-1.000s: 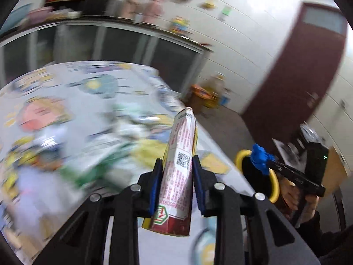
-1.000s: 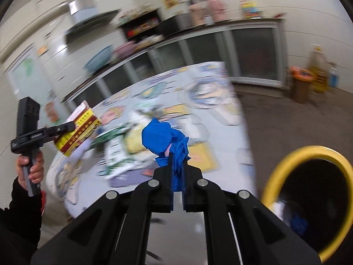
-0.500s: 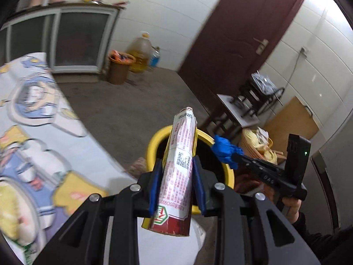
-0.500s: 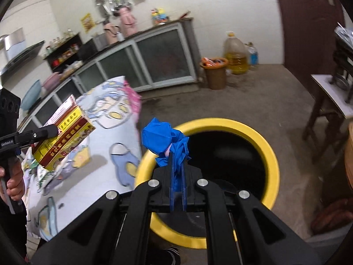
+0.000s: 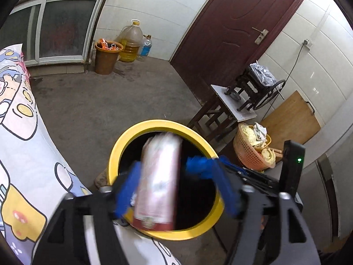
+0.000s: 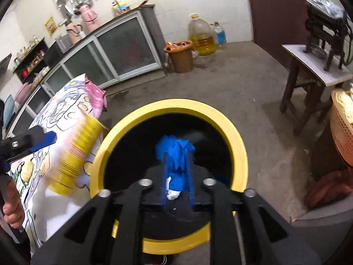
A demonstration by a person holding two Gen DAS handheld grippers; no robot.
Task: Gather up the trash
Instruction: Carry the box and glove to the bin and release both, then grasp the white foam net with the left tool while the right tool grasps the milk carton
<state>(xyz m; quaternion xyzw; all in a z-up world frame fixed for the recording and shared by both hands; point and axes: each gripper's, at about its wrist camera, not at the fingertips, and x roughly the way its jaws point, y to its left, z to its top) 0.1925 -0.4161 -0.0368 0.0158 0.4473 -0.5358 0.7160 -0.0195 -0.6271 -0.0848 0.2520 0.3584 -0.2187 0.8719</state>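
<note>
Both grippers are pitched steeply downward over the mouth of a round bin point(image 5: 164, 234) with a glossy yellow rim and a black interior, which stands on a rough grey concrete floor point(image 5: 106, 101) just beside a table draped in a cartoon-printed cloth point(image 5: 24, 154).

The left gripper point(image 5: 178, 192) is seen with its jaws opening; the 2 blue pads point(image 5: 129, 190) are blurred and spread well apart. A flattened pink and white snack package point(image 5: 160, 181) with a red band at its near end lies between them. It is blurred, and a gap shows on the right side, so it is no longer pressed by both pads. Its long axis runs away from the camera, the far end pointing into the bin opening. In the right wrist view the same package point(image 6: 75, 152) appears as a yellow striped blur at the bin's left rim, beside a hand point(image 6: 12, 205) wrapped around the left handle.

The right gripper point(image 6: 177, 185) is also opening, though its blue fingers point(image 6: 190, 183) are parted far less. A crumpled blue wad point(image 6: 175, 154) of soft, thin, creased material is seen between them, with a small white scrap at its near end. It hangs above the black interior; whether the pads are in contact with it cannot be told.

A woven orange plastic basket point(image 5: 249, 152) of pale husks stands beyond the bin.
</note>
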